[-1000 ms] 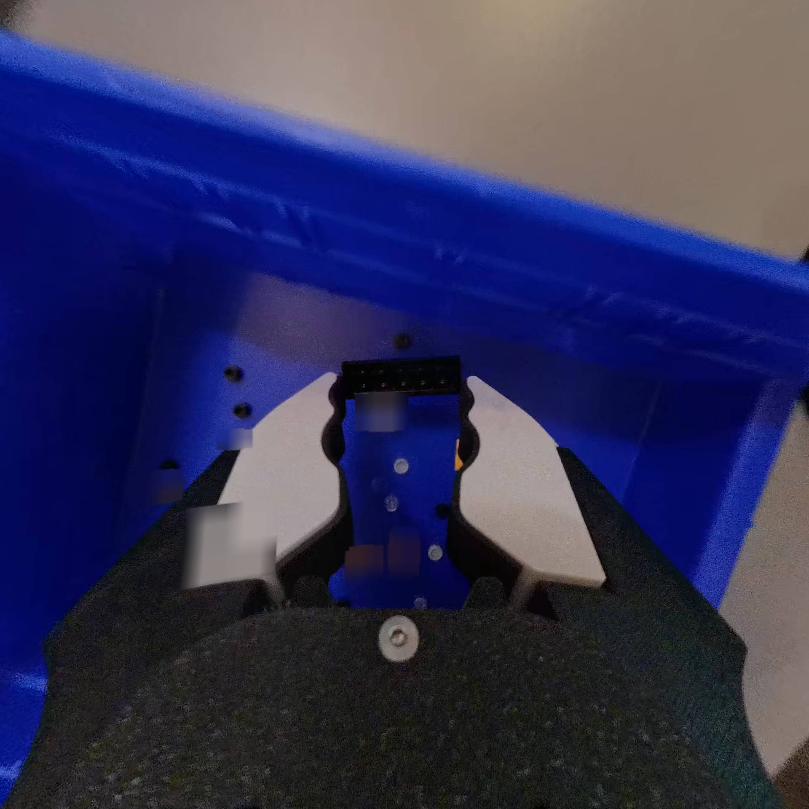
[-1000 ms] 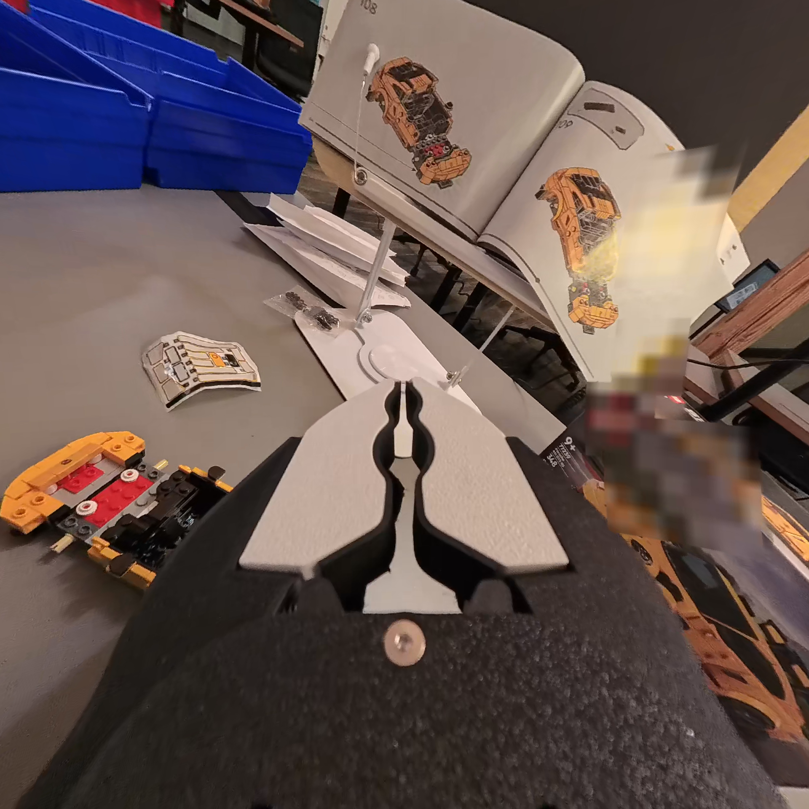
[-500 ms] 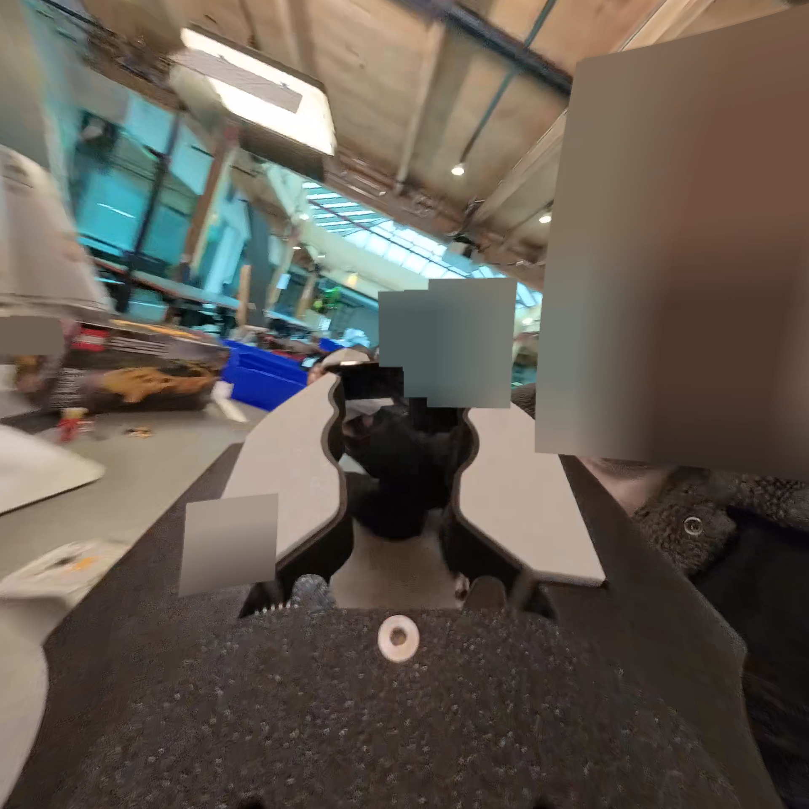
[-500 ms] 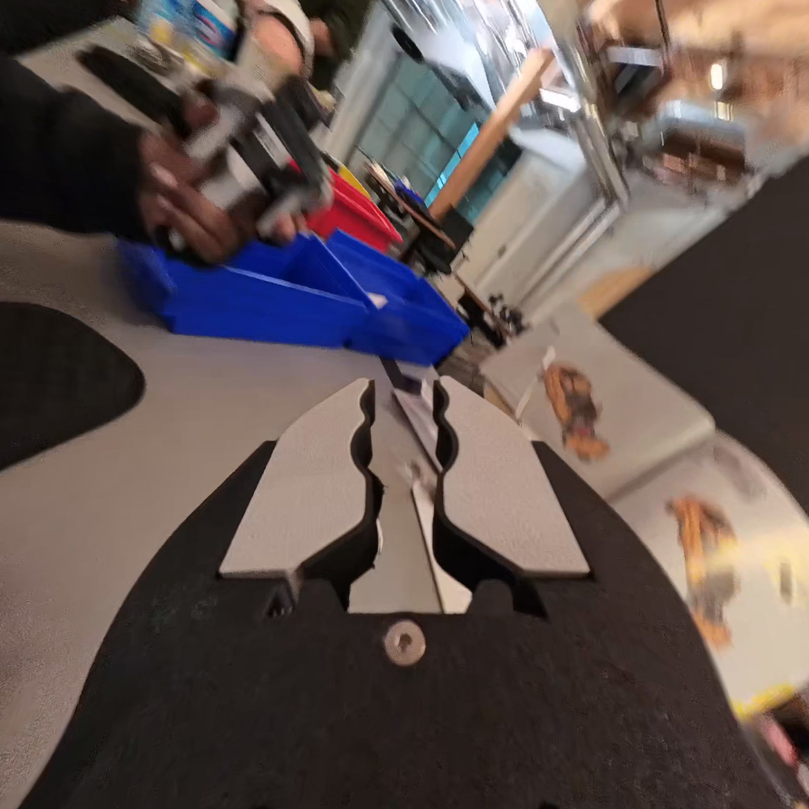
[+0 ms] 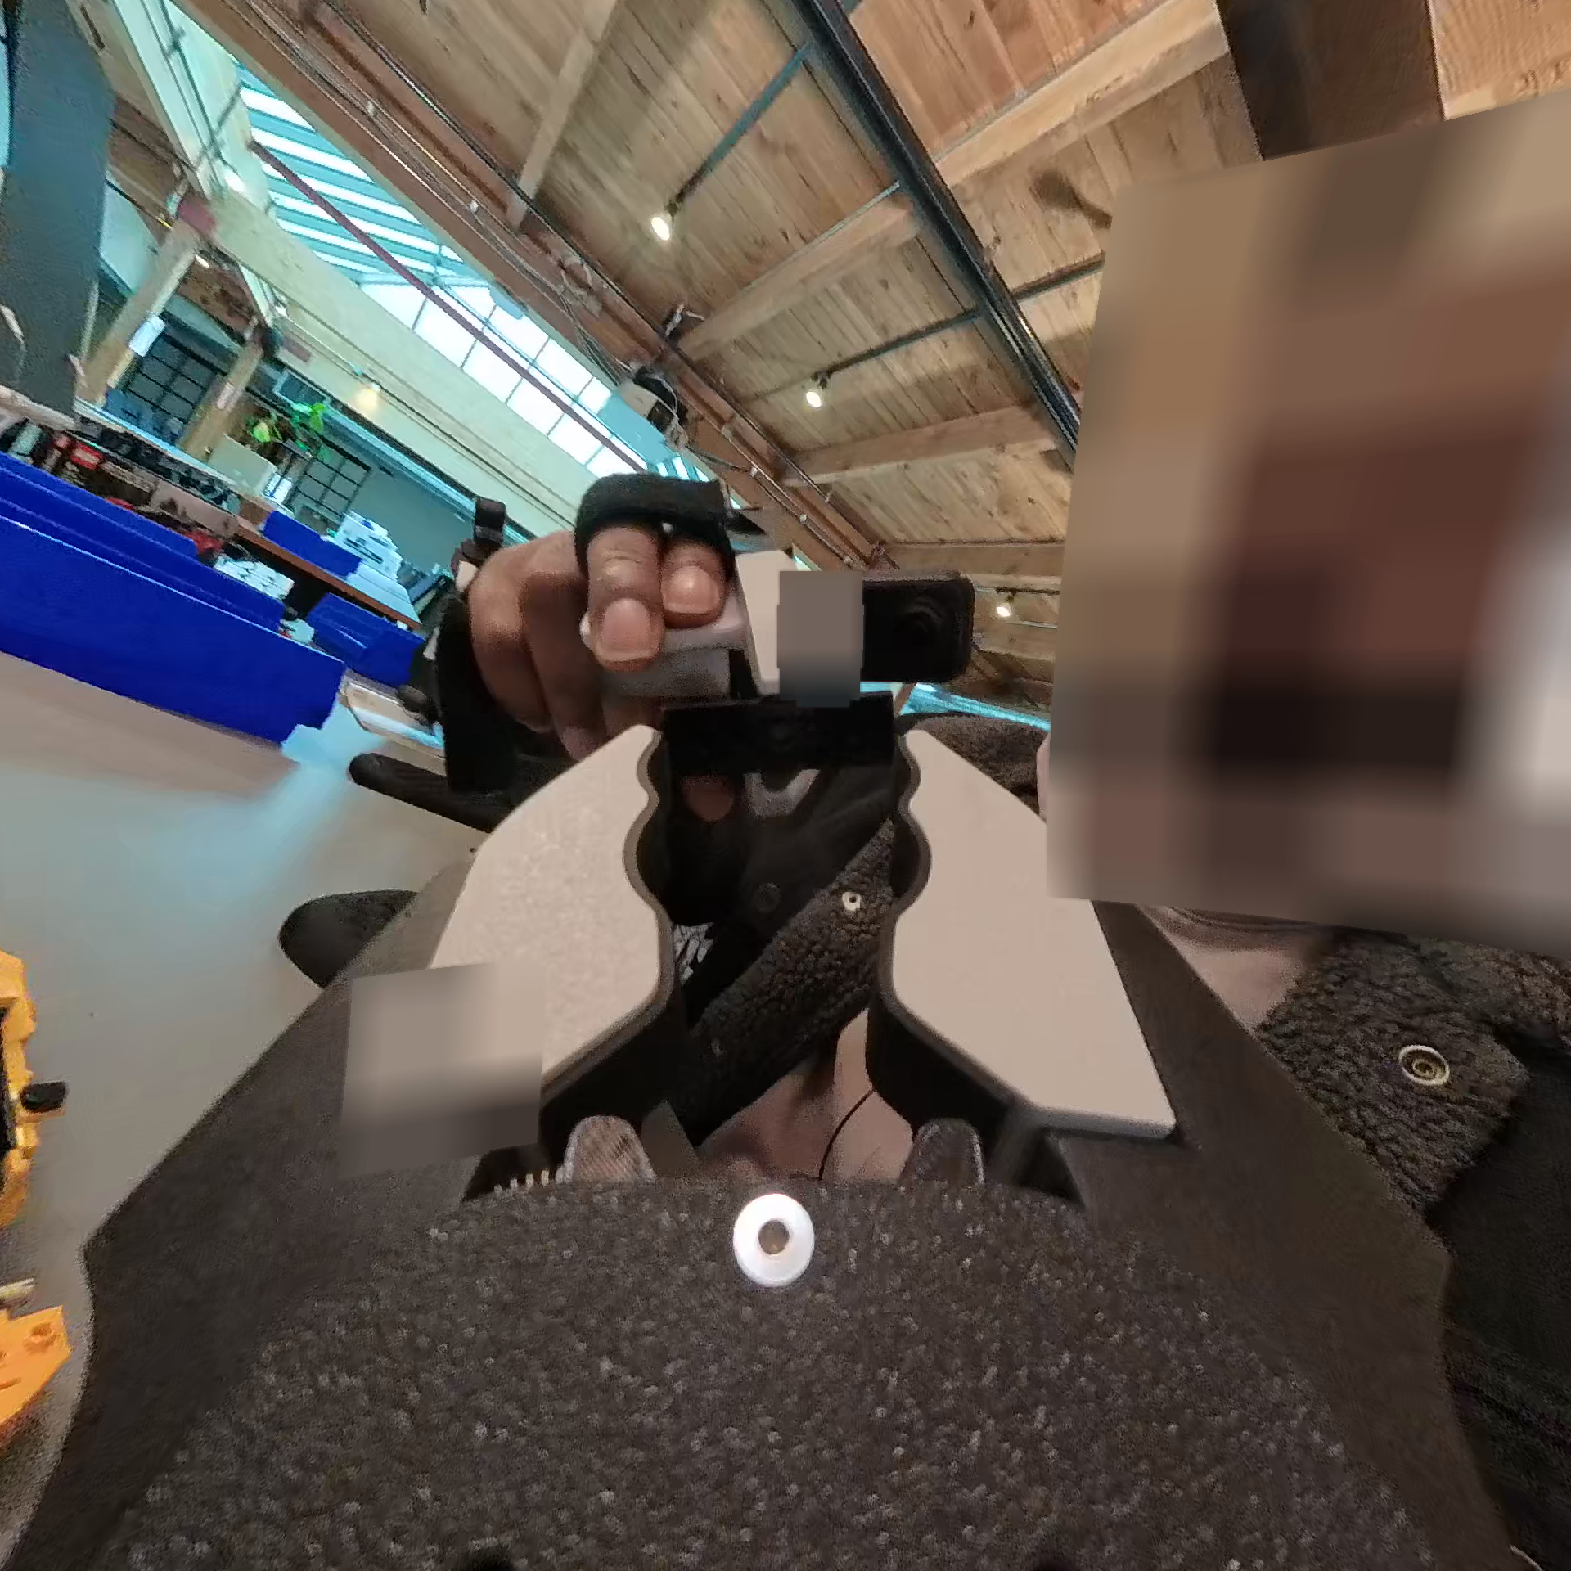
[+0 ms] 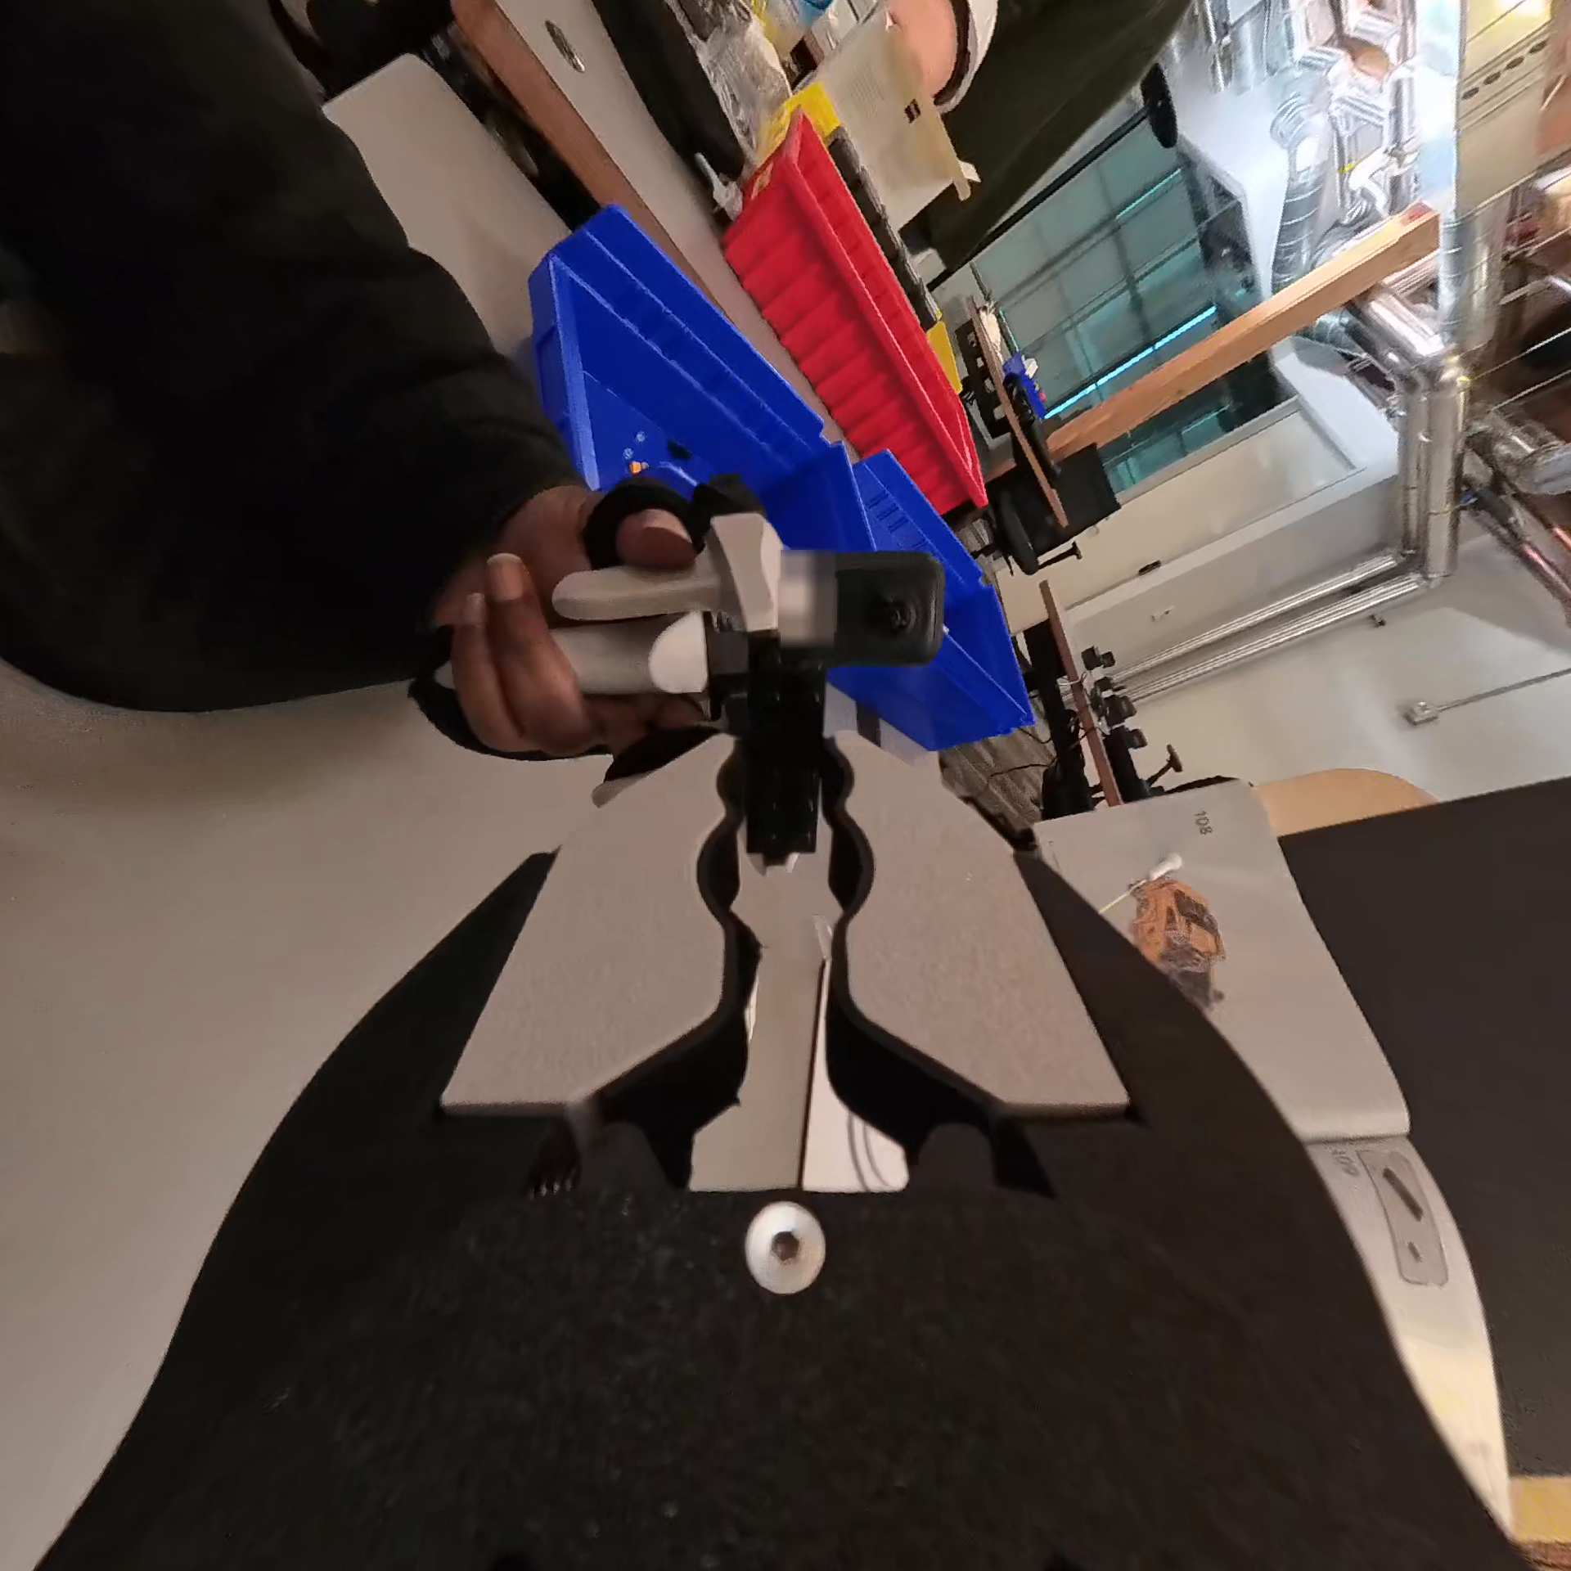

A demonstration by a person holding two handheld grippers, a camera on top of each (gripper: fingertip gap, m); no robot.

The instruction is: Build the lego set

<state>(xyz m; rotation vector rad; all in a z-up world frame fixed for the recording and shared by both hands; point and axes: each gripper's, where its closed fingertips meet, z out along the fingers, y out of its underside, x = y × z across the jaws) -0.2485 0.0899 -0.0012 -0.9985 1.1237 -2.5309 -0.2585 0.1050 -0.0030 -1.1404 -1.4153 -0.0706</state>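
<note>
My left gripper (image 5: 778, 748) is shut on a black Lego plate (image 5: 778, 738), which it holds crosswise at its fingertips, up in the air. The two grippers face each other. In the right wrist view the same plate (image 6: 782, 765) shows end-on and reaches in between the fingertips of my right gripper (image 6: 782, 786). That gripper's jaws stand a little apart on either side of the plate, with narrow gaps showing. The hand (image 6: 518, 663) with the left gripper is behind the plate. The hand (image 5: 595, 629) with the right gripper and its camera (image 5: 918, 629) show in the left wrist view.
Blue bins (image 6: 723, 408) and a red bin (image 6: 850, 297) stand at the back of the grey table (image 5: 127, 893). The open instruction booklet (image 6: 1190, 935) is to the right. Part of the orange car model (image 5: 13, 1088) lies at the left edge. A person's dark jacket (image 5: 1403, 1105) is close behind. Both grippers' tips are close together, under 4 cm apart.
My left gripper came up out of the blue bin with the black plate and swung round. My right gripper went from shut to open and turned to meet the plate.
</note>
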